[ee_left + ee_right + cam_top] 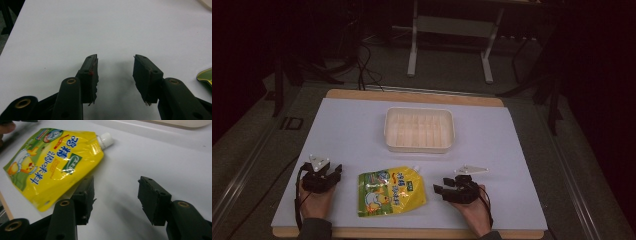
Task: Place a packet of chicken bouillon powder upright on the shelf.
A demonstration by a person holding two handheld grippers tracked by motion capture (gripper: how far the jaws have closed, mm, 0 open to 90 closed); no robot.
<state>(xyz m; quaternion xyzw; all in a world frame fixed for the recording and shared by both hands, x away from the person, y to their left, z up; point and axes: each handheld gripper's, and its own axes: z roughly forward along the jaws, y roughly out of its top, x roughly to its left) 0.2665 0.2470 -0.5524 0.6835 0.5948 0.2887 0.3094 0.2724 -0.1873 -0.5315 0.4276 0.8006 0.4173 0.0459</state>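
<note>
I've got one container on the table: a cream plastic tray (419, 129), far centre, long side running left-right. Looks empty inside, just ribbed floor and low walls; nothing touching it.

The work item is the yellow spout pouch (391, 191), lying flat near-centre, between my two hands, w/ its white cap (415, 168) pointing to the far side, toward the tray. Pouch and tray are apart, a strip of bare white sheet between them. In the right gripper view the pouch (50, 167) sits just ahead-left of the jaws, cap (105, 139) up top, and the left jaw tip overlaps its near edge; can't tell if it touches.

Right gripper (443, 190): jaws spread wide, nothing between them, pointing left at the pouch's right edge, just beside it. Left gripper (335, 172): jaws also apart, nothing between, resting near-left, close to the pouch's left edge. In the left gripper view (115, 72) I see only bare sheet between the pads, and a sliver of pouch (205, 76) at the right border.

Edges: white sheet (492, 145) covers most of the wooden tabletop (412, 95), wood showing at far and near rims. Both hands sit close to the near edge. Open room left and right of the tray, plus the right side of the sheet.
</note>
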